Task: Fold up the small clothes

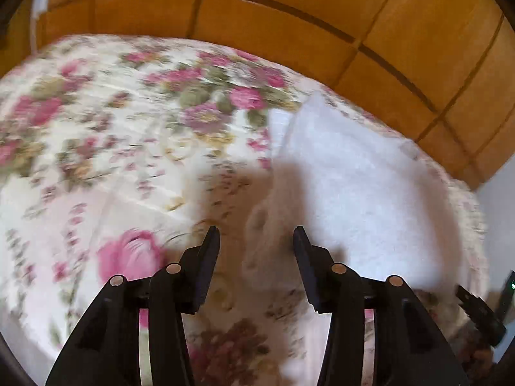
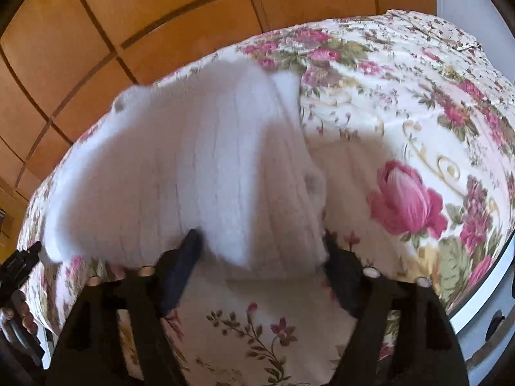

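Wooden panelling (image 1: 289,3) in warm orange-brown, crossed by dark grooves, backs a bed covered by a cream bedspread (image 1: 128,122) printed with pink roses and green leaves. On the bedspread lies a white ribbed knit garment (image 2: 193,167), soft and fuzzy, spread toward the panelled side of the bed; both views are blurred, so its exact shape is hard to read. In the left wrist view the same garment (image 1: 354,186) sits to the right of centre, partly under a shadow.

The left tongs (image 1: 256,238) stand wide apart above the bedspread, near the garment's shaded edge, with nothing between the fingers. The right tongs (image 2: 262,238) are also spread wide, with a raised fold of the garment's near edge lying between the fingers; whether either finger presses on the cloth cannot be told. A person's fingers (image 2: 24,318) show at the lower left edge of the right wrist view.
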Motion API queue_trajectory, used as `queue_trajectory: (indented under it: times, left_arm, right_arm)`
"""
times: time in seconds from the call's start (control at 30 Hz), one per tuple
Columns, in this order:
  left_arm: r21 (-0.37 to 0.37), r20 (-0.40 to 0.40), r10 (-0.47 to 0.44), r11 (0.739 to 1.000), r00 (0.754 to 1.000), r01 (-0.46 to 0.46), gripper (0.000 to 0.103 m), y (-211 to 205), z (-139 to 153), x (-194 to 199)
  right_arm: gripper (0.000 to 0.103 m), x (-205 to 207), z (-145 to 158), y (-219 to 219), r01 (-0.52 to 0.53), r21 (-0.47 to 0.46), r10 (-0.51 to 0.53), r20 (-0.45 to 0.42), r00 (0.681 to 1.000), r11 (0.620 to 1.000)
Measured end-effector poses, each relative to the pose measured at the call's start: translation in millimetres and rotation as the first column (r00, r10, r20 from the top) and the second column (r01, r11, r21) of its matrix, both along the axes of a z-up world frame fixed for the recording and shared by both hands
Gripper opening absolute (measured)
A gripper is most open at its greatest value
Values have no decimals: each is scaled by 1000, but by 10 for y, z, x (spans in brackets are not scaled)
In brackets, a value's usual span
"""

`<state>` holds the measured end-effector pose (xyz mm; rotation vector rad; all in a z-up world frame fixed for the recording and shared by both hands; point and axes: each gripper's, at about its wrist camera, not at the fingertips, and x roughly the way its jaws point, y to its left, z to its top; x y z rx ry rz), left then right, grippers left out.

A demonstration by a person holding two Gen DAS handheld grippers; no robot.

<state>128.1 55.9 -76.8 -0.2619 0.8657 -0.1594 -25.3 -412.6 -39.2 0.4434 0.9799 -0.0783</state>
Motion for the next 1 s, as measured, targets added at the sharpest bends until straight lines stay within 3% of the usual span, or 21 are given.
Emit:
queue_trajectory:
  times: [0.1,0.17,0.27,0.3,0.4,0.47,0.57,0.63,0.73,0.77,0.83,0.9,1.0]
  left_arm:
    - [2,54,-86,996,995,86,46,-255,98,-130]
    - [-19,79,-213,976,974,215,46,-540,159,-173]
    - [11,106,-321,947,941,321,46,-975,239,-185]
    - [9,106,-373,927,922,374,46,-1150,251,-172]
    - [51,36,-443,896,896,441,46,-1478,139,-144]
    - [120,-7,-439,892,899,436,46,-1624,-20,-140]
    - [109,-14,-442,891,897,441,46,-1638,-129,-209]
    - [121,-8,-447,888,895,444,46,-1616,-155,-235]
    - [105,0,-436,895,900,433,46,-1569,-138,-281]
    - [107,7,-432,897,902,428,46,-1566,-110,-305]
    - [119,17,-404,909,915,399,46,-1520,-46,-329]
    - [122,30,-368,924,929,362,46,-1449,33,-350]
    - [154,45,-329,935,943,319,46,-1393,118,-350]
  right_arm:
    - [68,27,16,50,-1,-48,1,2,1000,999]
    - [67,49,8,96,-21,-84,20,-8,1000,996]
    - [67,43,-17,50,-17,-71,17,-6,1000,997]
    - [67,29,-8,40,-15,-77,15,-7,1000,997]
    - [67,-37,203,32,18,-143,-14,27,1000,990]
    - [67,-90,468,124,22,-233,1,97,995,972]
    - [67,-31,728,433,-102,-208,139,171,975,973]
    - [66,59,743,683,-177,-196,214,183,960,964]
    - [59,245,549,1067,-253,-180,280,147,949,951]
    - [59,314,363,1195,-302,-163,319,90,943,939]
    - [60,336,54,1314,-334,-219,341,-8,940,917]
    - [60,188,-33,1369,-336,-292,367,57,928,895]
    - [61,153,-13,1403,-345,-324,378,40,925,881]
